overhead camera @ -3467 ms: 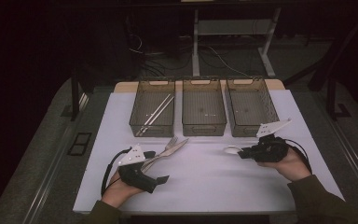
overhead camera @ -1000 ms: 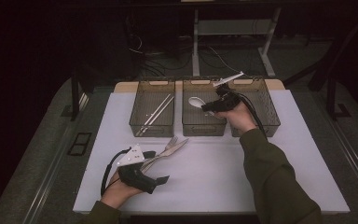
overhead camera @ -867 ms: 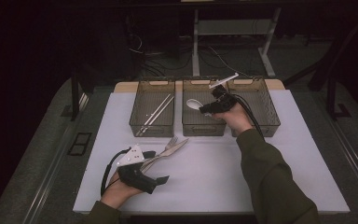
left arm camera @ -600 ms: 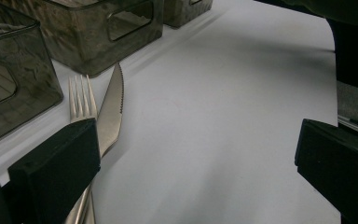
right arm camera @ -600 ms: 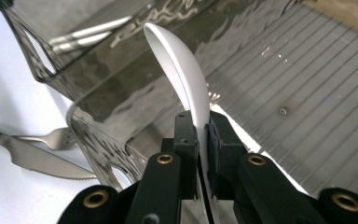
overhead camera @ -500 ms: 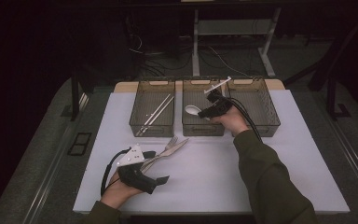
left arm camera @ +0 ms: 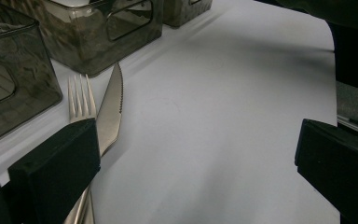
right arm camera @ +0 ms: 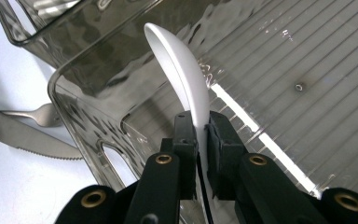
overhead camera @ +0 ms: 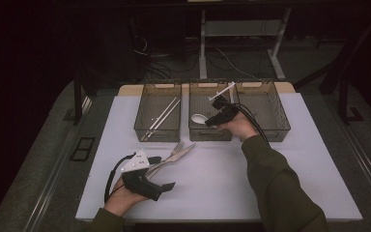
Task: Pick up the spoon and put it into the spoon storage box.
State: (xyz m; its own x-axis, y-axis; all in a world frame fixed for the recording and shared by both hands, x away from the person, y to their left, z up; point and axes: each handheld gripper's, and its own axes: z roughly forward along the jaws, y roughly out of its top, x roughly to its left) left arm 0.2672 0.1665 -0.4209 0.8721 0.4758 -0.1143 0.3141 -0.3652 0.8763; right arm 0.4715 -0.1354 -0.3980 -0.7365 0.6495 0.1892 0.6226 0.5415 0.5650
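White plastic is what the right claw [right arm camera: 200,140] has clamped between its jaws: a spoon [right arm camera: 179,70], pinched edge-on low on its handle, with the bowl jutting out over the middle bin [overhead camera: 210,133] of three smoky clear bins at the far side of the desk [overhead camera: 222,179]. From above, the spoon's bowl [overhead camera: 199,118] hangs just inside that bin, near its front left part. The grip looks thin, so if the jaws part while the spoon is this tilted, it could bounce off the ribbed floor or tip against the wall; I would judge a lower, flatter release safer. The claw's body also sits close to the bin's front rim, so a careless pull back might nudge the bin. The left bin [overhead camera: 158,118] holds chopsticks [overhead camera: 160,118], so a drift that way would mix the sorting. The left claw [overhead camera: 166,179] rests on the desk with jaws wide apart and nothing between them, just beside a fork [left arm camera: 81,100] and a knife [left arm camera: 112,109] that await their turn.
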